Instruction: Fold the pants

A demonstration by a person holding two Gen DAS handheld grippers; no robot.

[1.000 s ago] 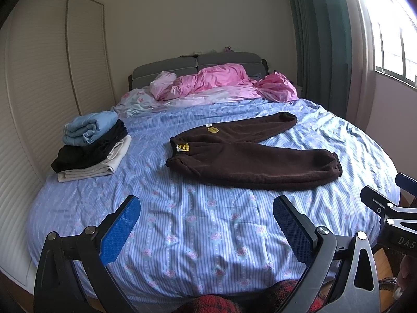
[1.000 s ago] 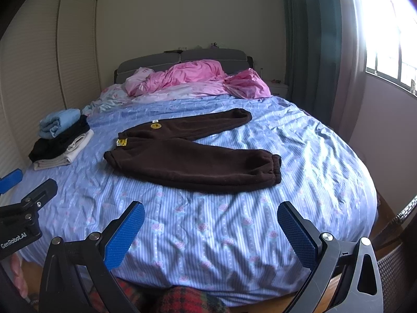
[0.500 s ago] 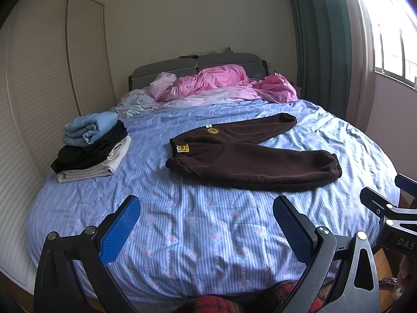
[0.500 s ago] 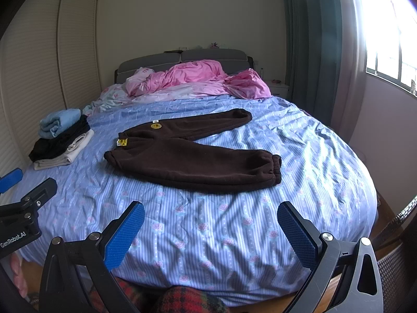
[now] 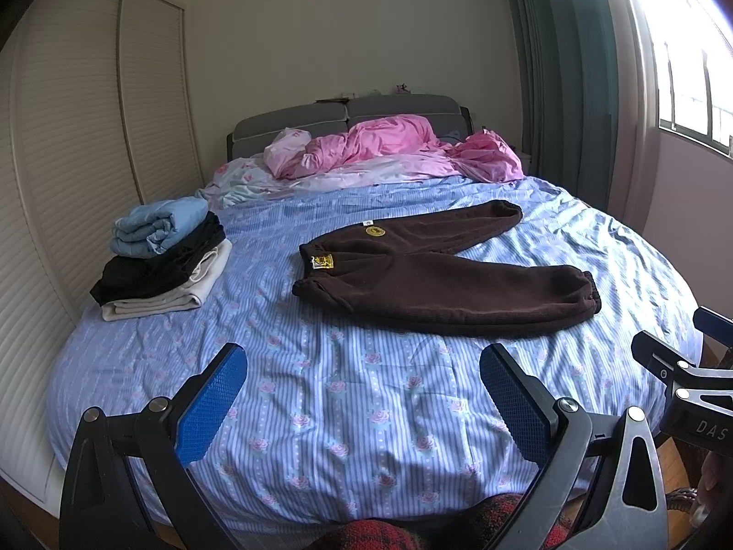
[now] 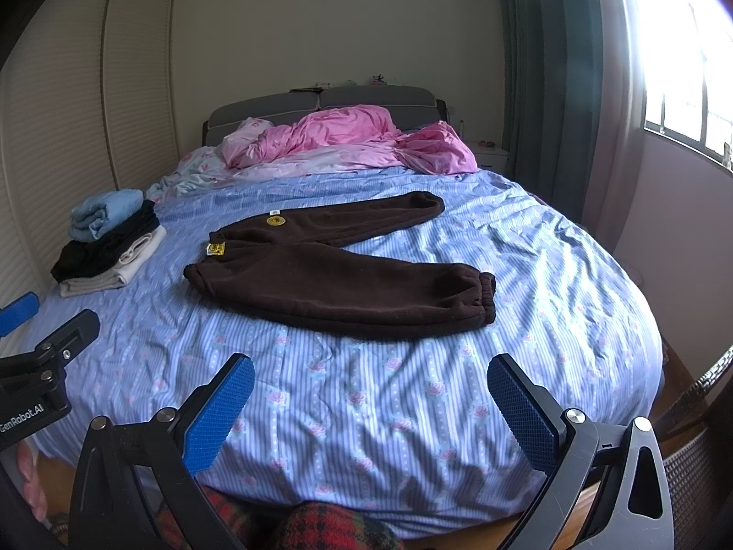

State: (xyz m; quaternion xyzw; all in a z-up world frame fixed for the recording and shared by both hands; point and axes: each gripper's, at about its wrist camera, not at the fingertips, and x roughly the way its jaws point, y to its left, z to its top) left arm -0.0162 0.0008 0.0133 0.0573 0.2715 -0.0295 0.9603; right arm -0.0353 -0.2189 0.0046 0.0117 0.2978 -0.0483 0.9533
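Dark brown pants (image 5: 440, 282) lie spread flat on the blue striped bed (image 5: 366, 403), waistband to the left, both legs splayed to the right; they also show in the right wrist view (image 6: 339, 275). My left gripper (image 5: 362, 394) is open and empty, held off the near edge of the bed, well short of the pants. My right gripper (image 6: 371, 398) is open and empty, also off the near edge. Each gripper shows at the side of the other's view.
A stack of folded clothes (image 5: 160, 261) sits on the bed's left side. A pink duvet (image 5: 394, 146) is bunched at the headboard. Closet doors (image 5: 68, 160) stand left, a curtain and window (image 5: 687, 68) right.
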